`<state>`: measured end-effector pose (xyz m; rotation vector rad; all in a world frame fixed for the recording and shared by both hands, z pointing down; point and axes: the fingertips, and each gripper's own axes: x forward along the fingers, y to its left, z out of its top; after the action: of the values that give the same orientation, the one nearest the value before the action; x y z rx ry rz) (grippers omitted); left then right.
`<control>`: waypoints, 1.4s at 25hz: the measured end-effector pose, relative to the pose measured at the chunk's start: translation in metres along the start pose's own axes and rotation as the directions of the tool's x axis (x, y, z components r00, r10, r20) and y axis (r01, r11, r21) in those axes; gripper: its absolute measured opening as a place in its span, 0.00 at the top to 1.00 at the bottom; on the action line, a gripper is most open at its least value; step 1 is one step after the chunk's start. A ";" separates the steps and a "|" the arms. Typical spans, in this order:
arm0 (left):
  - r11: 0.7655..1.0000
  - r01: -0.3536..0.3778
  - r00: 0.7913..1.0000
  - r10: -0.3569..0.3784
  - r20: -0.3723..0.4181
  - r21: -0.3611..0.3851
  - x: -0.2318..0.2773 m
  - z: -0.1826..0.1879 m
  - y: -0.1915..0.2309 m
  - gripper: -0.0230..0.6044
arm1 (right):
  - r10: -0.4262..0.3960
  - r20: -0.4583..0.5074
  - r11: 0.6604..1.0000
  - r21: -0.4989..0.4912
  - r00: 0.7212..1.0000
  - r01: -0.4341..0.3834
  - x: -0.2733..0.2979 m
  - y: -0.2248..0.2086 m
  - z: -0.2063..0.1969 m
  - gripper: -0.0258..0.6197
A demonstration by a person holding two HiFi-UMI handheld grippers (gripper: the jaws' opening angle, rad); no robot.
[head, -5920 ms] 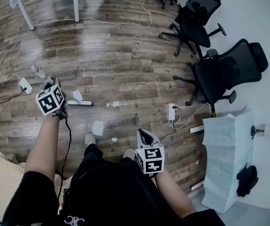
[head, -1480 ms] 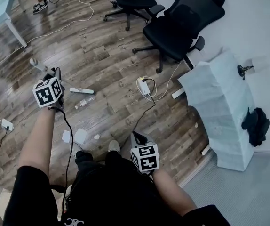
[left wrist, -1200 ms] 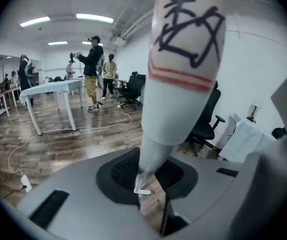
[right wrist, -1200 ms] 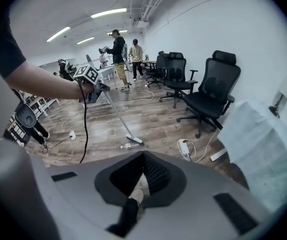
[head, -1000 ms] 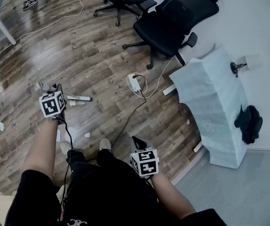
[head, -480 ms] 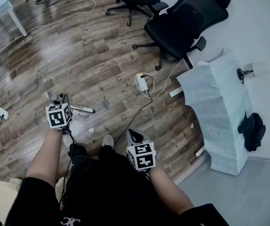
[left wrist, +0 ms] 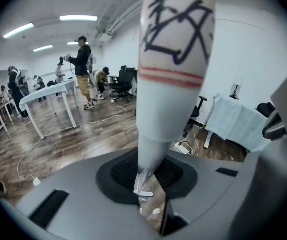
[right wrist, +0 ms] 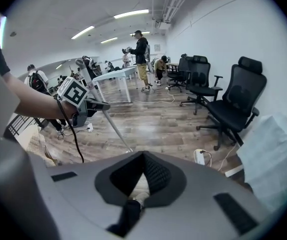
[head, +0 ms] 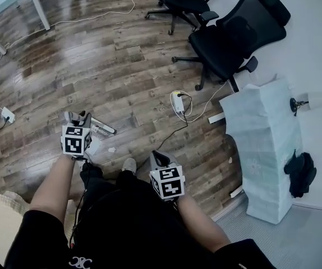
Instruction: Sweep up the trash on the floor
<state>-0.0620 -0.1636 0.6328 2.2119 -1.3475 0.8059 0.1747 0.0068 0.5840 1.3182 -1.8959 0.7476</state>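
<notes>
- Broom handle (left wrist: 173, 59) is showing one black hand-drawn character, looking like "赵", above two red bands.
- White print (head: 83, 261) on the person's black shirt (head: 127, 228) is coming out too small to read.

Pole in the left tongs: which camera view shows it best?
Right gripper view: the pole runs slanting from the left tongs toward the floor. Left gripper view shows only a close, marked section; head view barely shows it.
</notes>
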 end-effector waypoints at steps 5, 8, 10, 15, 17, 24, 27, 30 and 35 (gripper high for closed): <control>0.997 0.064 0.998 -0.066 0.022 0.053 -0.015 0.012 -0.022 0.85 | 0.043 0.011 0.998 -0.055 0.999 -0.042 0.003 0.006 0.007 0.94; 0.994 0.079 0.996 -0.082 0.030 0.074 -0.025 0.012 -0.031 0.85 | 0.063 0.017 0.995 -0.075 0.998 -0.061 0.005 0.007 0.010 0.94; 0.992 0.091 0.995 -0.094 0.037 0.086 -0.031 0.012 -0.040 0.85 | 0.072 0.016 0.994 -0.082 0.997 -0.070 0.006 0.005 0.009 0.94; 0.973 0.173 0.982 -0.182 0.049 0.155 -0.042 0.018 -0.066 0.85 | 0.088 0.017 0.993 -0.082 0.996 -0.086 0.010 0.003 0.008 0.94; 0.958 0.223 0.971 -0.234 0.045 0.181 -0.047 0.021 -0.078 0.85 | 0.092 0.014 0.993 -0.078 0.996 -0.091 0.012 0.002 0.006 0.94; 0.835 0.416 0.908 -0.402 -0.118 0.359 -0.036 -0.009 -0.121 0.85 | 0.072 0.007 0.996 -0.051 0.997 -0.072 0.013 -0.002 0.004 0.94; 0.778 0.465 0.885 -0.420 -0.202 0.422 -0.030 -0.033 -0.130 0.85 | 0.052 0.006 0.998 -0.034 0.999 -0.052 0.012 -0.005 0.004 0.94; 0.718 0.505 0.863 -0.434 -0.259 0.480 -0.028 -0.043 -0.138 0.85 | 0.032 -0.001 0.999 -0.014 0.999 -0.032 0.011 -0.010 0.001 0.94; 0.634 0.547 0.837 -0.431 -0.337 0.548 -0.027 -0.040 -0.144 0.85 | 0.021 -0.009 1.000 0.005 1.000 -0.021 0.014 -0.007 0.001 0.94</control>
<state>0.0469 -0.0576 0.6362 2.7227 -0.3214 1.3205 0.1775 -0.0038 0.5947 1.2972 -1.9043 0.7678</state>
